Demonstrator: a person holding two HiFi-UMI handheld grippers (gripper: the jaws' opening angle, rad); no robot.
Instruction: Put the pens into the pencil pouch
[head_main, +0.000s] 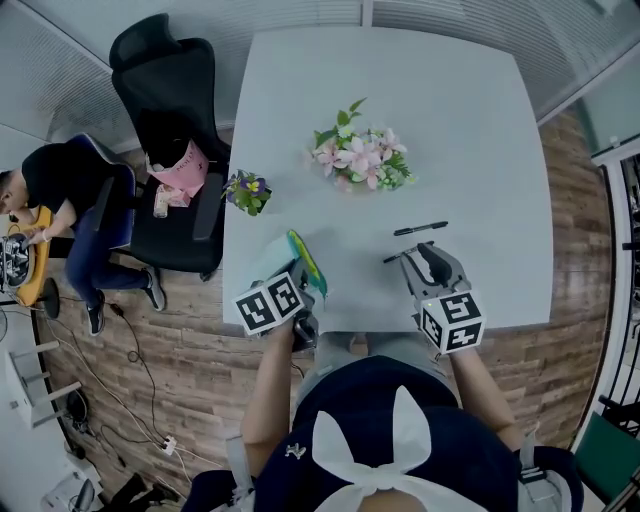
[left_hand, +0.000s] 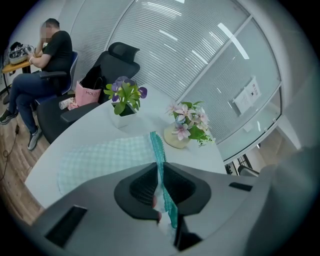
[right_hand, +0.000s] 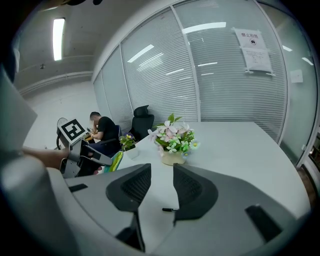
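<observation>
A pale green checked pencil pouch (head_main: 285, 258) with a teal zip edge lies at the table's near left, one end raised. My left gripper (head_main: 308, 292) is shut on that zip edge (left_hand: 159, 150), and the fabric runs between the pads. Two black pens lie near the right: one (head_main: 420, 229) in the open, the other (head_main: 393, 257) partly under my right gripper (head_main: 426, 252). That gripper hovers open with nothing between its fingers. In the right gripper view, a pen (right_hand: 170, 209) shows on the table beyond the gap, with the pouch (right_hand: 116, 161) to the left.
A vase of pink flowers (head_main: 362, 158) stands mid-table and a small potted plant (head_main: 247, 191) sits by the left edge. Off the table's left are a black office chair (head_main: 165, 120) with a pink bag (head_main: 183, 170) and a seated person (head_main: 60, 195).
</observation>
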